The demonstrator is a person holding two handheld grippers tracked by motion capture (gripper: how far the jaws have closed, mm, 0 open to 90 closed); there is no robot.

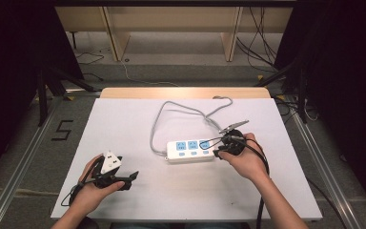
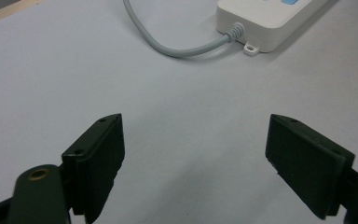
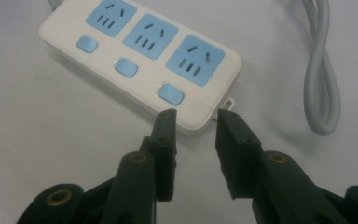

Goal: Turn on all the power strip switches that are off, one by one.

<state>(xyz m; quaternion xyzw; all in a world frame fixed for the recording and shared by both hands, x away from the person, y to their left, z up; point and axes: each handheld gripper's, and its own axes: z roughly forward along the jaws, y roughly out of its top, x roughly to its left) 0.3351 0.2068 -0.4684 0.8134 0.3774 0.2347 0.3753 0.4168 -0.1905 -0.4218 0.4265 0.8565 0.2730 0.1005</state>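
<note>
Right gripper (image 3: 196, 116): jaws parted to a narrow gap, nothing clamped. Fingertips sit at the near end of the power strip (image 3: 140, 60), one tip in front of the strip's end corner just below the nearest switch (image 3: 171, 94), the other beside the small mounting tab (image 3: 227, 102) at that end. Whether the tips touch the casing cannot be told; the pads do not press on it. Released state.

Strip runs away from these fingers, up and left in the right gripper view: three blue sockets in a row, each with a blue switch beside it. Grey cord (image 3: 321, 70) lies in a doubled loop off to the right of the fingers, apart from them.

Left gripper (image 2: 193, 154): jaws wide apart, bare white table (image 2: 98, 70) between them, nothing held. The strip's cord end (image 2: 270, 23) lies well beyond these fingers, at the top of the left gripper view, with the cord curving out of its strain relief.

High view: strip (image 1: 190, 150) lies near the middle of the table (image 1: 124, 124), long side across. Right gripper (image 1: 219, 151) at its right end, hand behind it. Left gripper (image 1: 131, 179) near the front left, well apart from the strip. Cord (image 1: 171, 109) loops toward the far edge.
</note>
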